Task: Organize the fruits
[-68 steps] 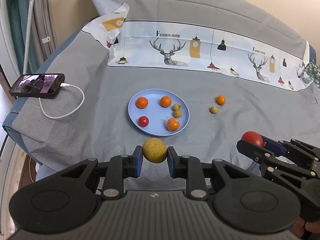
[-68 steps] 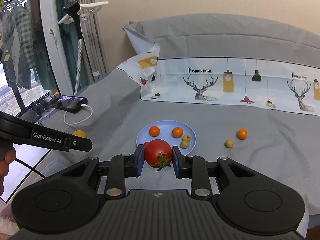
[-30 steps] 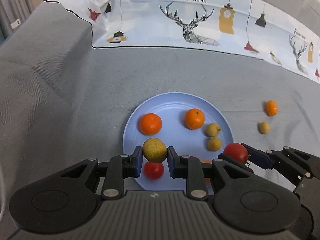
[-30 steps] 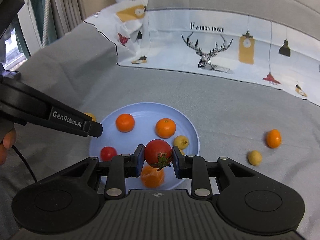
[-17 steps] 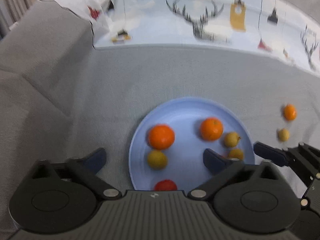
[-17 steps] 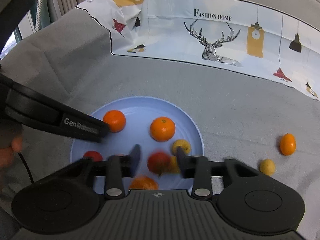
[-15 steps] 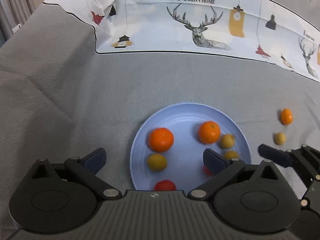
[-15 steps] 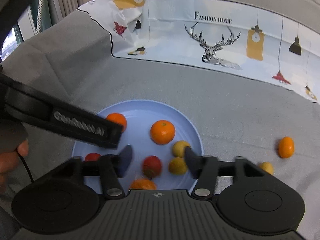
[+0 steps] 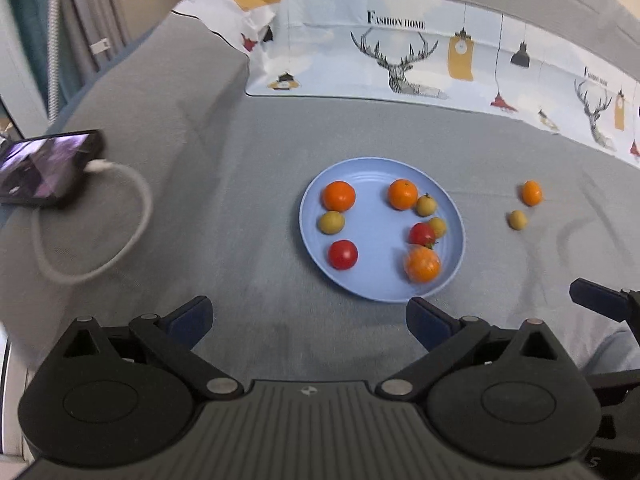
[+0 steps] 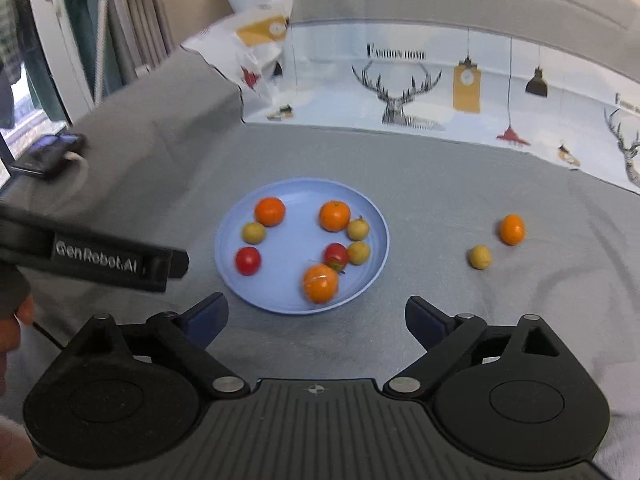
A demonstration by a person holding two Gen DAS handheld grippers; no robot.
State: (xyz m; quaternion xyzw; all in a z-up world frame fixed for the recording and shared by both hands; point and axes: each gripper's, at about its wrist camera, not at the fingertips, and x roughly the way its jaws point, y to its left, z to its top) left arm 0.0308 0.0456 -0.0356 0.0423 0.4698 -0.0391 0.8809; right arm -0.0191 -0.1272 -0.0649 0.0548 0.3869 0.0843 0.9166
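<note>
A blue plate [image 9: 372,168] [image 10: 280,192] on the grey cloth holds several fruits: oranges, red tomatoes and small yellow fruits. The yellow fruit [image 9: 331,222] [image 10: 253,233] lies at its left, the stemmed tomato [image 9: 422,235] [image 10: 335,255] at its right. A small orange [image 9: 531,193] [image 10: 512,229] and a small yellow fruit [image 9: 517,220] [image 10: 479,257] lie on the cloth to the right. My left gripper [image 9: 308,320] is open and empty, near the plate's front edge. My right gripper [image 10: 316,318] is open and empty, also in front of the plate.
A phone [image 9: 44,168] [image 10: 46,156] with a white cable [image 9: 120,240] lies at the left edge. A printed cloth [image 9: 440,64] lies behind the plate. The left gripper's arm [image 10: 100,260] crosses the right wrist view at left.
Both grippers opened and let go: the yellow fruit and the stemmed tomato now lie on the plate. Both grippers have drawn back and up from the plate.
</note>
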